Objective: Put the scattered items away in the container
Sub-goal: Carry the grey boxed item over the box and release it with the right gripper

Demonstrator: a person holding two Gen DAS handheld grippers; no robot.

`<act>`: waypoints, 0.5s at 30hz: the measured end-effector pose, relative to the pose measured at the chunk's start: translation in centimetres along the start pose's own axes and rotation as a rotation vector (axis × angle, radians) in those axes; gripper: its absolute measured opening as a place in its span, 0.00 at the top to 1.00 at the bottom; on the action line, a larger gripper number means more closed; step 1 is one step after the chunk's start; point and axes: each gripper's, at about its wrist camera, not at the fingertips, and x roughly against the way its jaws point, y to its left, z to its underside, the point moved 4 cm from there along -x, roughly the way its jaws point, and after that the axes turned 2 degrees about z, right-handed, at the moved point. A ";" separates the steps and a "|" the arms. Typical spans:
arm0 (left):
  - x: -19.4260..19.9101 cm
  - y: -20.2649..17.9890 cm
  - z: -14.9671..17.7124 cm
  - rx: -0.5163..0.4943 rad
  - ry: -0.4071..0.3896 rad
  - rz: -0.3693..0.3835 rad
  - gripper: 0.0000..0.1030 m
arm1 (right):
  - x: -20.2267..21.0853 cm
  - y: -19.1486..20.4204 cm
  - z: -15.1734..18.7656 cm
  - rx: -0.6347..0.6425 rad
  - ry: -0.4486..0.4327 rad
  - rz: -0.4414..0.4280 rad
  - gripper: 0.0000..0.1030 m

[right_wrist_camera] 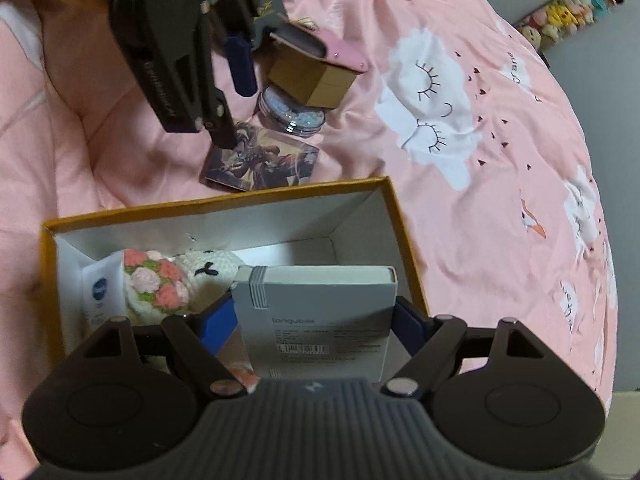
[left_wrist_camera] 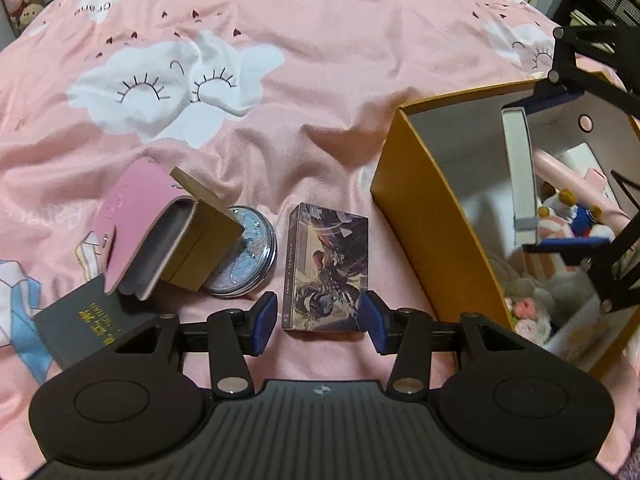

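Observation:
My left gripper (left_wrist_camera: 322, 318) is open, its blue pads on either side of the near end of an illustrated card box (left_wrist_camera: 325, 268) lying on the pink bed; the box also shows in the right wrist view (right_wrist_camera: 262, 162). My right gripper (right_wrist_camera: 316, 320) is shut on a grey boxed item (right_wrist_camera: 316, 316) and holds it inside the yellow cardboard box (right_wrist_camera: 224, 200), also seen in the left wrist view (left_wrist_camera: 424, 196). In the box lie a crochet flower toy (right_wrist_camera: 154, 284), a white tube (right_wrist_camera: 100, 292) and a white crochet toy (right_wrist_camera: 210, 266).
Left of the card box lie a round glass jar (left_wrist_camera: 248, 256), a brown small box (left_wrist_camera: 200, 240), a pink case (left_wrist_camera: 136, 224) and a grey booklet (left_wrist_camera: 88, 322). The pink duvet (left_wrist_camera: 280, 80) spreads beyond. Plush toys line a shelf (right_wrist_camera: 568, 12).

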 end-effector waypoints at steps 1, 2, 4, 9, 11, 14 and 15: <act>-0.3 0.1 -0.1 0.002 0.005 -0.002 0.46 | -0.4 0.1 0.0 0.010 0.001 0.004 0.19; -0.6 0.1 -0.2 0.003 0.010 -0.007 0.46 | -0.8 0.2 0.0 0.017 0.002 0.007 0.19; -1.3 0.3 -0.4 0.008 0.025 -0.017 0.46 | -1.5 0.4 0.2 0.033 0.005 0.018 0.19; -2.8 0.6 -0.3 0.023 0.078 -0.016 0.46 | -3.1 0.6 0.7 0.048 0.015 0.032 0.19; -3.5 0.7 -0.2 0.032 0.099 -0.012 0.45 | -3.6 0.6 0.8 0.035 0.016 0.025 0.19; -4.0 0.8 -0.3 0.060 0.113 0.020 0.43 | -4.1 0.3 0.8 0.013 0.007 0.018 0.19; -4.1 0.8 -0.4 0.064 0.117 0.018 0.41 | -4.2 0.2 0.8 0.007 0.005 0.016 0.19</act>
